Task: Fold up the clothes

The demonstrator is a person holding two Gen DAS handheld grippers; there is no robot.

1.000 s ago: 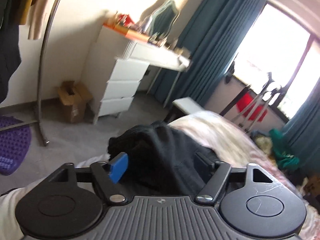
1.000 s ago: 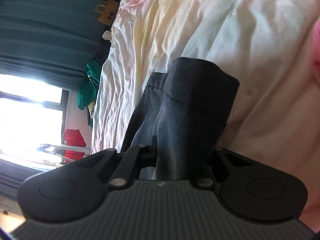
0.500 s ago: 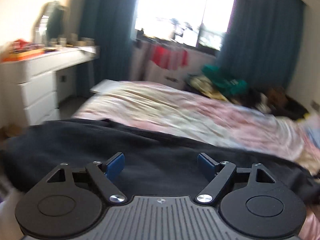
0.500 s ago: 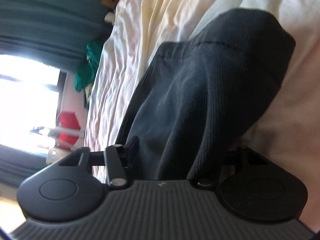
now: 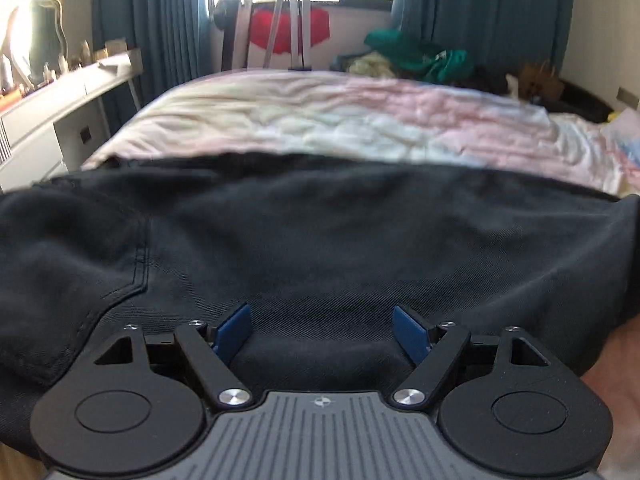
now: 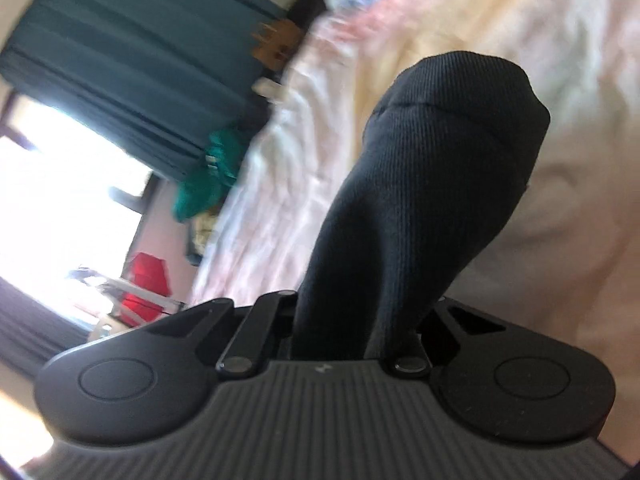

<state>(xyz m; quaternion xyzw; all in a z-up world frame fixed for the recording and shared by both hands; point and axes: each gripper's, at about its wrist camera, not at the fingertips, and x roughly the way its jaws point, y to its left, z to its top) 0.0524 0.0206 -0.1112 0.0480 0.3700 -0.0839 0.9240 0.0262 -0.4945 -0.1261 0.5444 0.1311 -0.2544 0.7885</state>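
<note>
- Black garment (image 5: 320, 240) lies spread across the near end of the bed (image 5: 340, 120), filling the left wrist view from side to side.
- Left gripper (image 5: 322, 330) hangs over that cloth, blue pads (image 5: 232, 330) wide apart, nothing between them.
- Right gripper (image 6: 352, 336) is closing, a thick fold of the garment (image 6: 420, 184) pinched between its fingers.
- Behind the bed: teal curtains (image 5: 480, 12), green clothes pile (image 5: 416, 56), white desk (image 5: 60, 96).

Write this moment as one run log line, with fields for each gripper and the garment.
left gripper: jaws open over black garment | right gripper: jaws closing on ribbed cuff | garment: spread on bed
</note>
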